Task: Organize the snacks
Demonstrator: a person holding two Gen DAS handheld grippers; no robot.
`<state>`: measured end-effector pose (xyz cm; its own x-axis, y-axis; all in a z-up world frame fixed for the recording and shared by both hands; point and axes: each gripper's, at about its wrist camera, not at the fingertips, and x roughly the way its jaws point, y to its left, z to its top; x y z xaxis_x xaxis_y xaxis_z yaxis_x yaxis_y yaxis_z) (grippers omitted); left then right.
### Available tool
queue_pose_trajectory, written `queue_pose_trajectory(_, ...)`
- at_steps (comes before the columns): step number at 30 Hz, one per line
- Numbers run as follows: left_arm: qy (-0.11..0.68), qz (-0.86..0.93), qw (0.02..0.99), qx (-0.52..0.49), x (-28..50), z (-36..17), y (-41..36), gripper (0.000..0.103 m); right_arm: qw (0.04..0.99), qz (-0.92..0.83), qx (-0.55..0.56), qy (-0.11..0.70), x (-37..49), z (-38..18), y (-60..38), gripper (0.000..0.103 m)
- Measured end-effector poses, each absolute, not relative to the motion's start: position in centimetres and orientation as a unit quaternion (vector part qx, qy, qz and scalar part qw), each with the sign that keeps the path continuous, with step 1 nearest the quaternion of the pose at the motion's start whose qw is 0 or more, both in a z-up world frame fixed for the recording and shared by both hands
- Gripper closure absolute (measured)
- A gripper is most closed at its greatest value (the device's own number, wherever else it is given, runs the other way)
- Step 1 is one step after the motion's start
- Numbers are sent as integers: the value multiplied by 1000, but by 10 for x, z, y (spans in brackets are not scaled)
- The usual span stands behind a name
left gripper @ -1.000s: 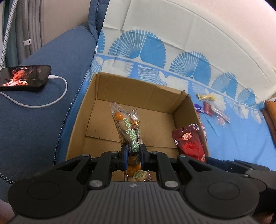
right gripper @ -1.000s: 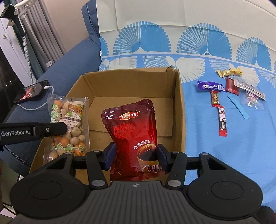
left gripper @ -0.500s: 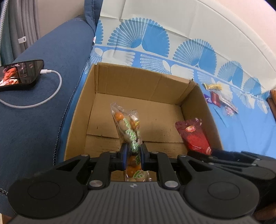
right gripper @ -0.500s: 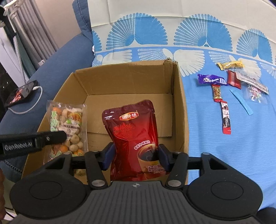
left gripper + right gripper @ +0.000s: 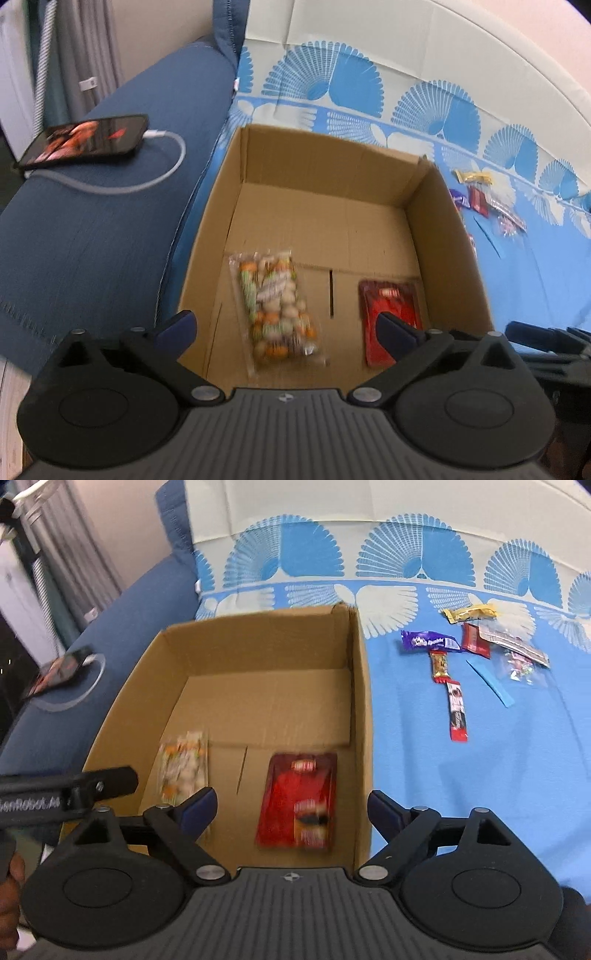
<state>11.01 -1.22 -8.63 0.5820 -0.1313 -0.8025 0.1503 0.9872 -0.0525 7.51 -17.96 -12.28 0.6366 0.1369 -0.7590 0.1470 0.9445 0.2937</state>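
An open cardboard box (image 5: 314, 158) (image 5: 258, 627) sits on a blue patterned cloth. On its floor lie a clear bag of round orange and beige snacks (image 5: 277, 310) (image 5: 183, 768) and a red pouch (image 5: 391, 306) (image 5: 299, 801), both blurred. My left gripper (image 5: 288, 326) hangs over the box's near edge with its jaws opening wide and nothing pressed between them. My right gripper (image 5: 291, 808) is above the red pouch, its jaws opening too, pads clear of the pouch. The left gripper's side shows at the left edge of the right wrist view.
Several small wrapped snacks lie on the cloth right of the box: a purple bar (image 5: 430, 642), a yellow packet (image 5: 469, 613), a red stick (image 5: 457, 710), a clear candy bag (image 5: 521, 666). A phone (image 5: 85, 140) on a white cable rests on the dark blue sofa arm at left.
Both grippers let go: the snack bag left the left jaws and the red pouch left the right jaws. Both packets now lie on the box floor, and both jaws stand wide.
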Motion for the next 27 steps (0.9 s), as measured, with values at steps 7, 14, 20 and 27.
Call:
queue_pose_trajectory(7,429,-61,901,1,62,-70,-10,0,914,11,115,389,22,-94,-161,11)
queue_pose_trajectory(14,394,-52,918,-4,31,-46,-12,0,933,4,109,342,-11,-70,-162,7)
queue_pose_trajectory(20,381,-57,923,7,9,-39,-19,0,936,-2,120,330,-35,-63,-167,7)
queue_pose_trajectory(27,367,-52,929,9,-3,-33,-20,0,940,3,120,319,-49,-58,-166,5)
